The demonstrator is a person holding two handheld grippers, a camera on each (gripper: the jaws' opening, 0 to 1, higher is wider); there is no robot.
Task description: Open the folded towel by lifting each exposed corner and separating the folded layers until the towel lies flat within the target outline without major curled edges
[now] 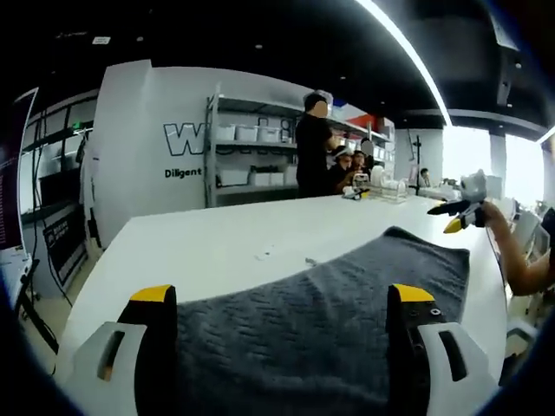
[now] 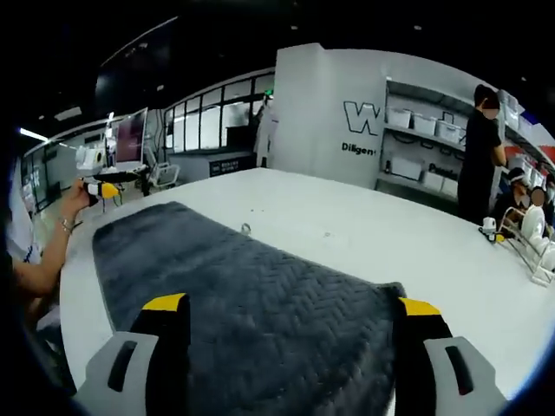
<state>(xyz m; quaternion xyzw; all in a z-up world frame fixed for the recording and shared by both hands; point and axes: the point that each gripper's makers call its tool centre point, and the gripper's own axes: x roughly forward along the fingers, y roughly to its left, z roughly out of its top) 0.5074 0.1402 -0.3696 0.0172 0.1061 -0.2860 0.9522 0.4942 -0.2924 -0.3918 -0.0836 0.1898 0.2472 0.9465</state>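
- The towel (image 1: 347, 295) lies dark grey and spread out across the white table (image 1: 217, 243), already looking opened; I see no target outline, so whether it sits within one I cannot tell.
- The left gripper (image 1: 282, 299) has its jaws spread wide over the towel's near end, holding nothing; the towel runs away from it toward the far end.
- The right gripper (image 2: 290, 305) is likewise wide open and empty, hovering over the towel's opposite end. Each gripper appears small in the other's view, past the far end of the towel, held by the person's hand.
- Judged step: checking and smoothing. To do it well, come down on any lifted corner or edge, nip one layer only, and draw outward from the towel's middle, low and slow, so nothing rolls back.
- Edges: the corner nearest the right gripper looks slightly raised; a small loop (image 2: 246, 229) shows on the towel's long edge.
- Room: bare table lies beyond the loop edge. A rack (image 2: 533, 251) stands well apart from the towel, and people (image 1: 314, 143) stand beyond the table.
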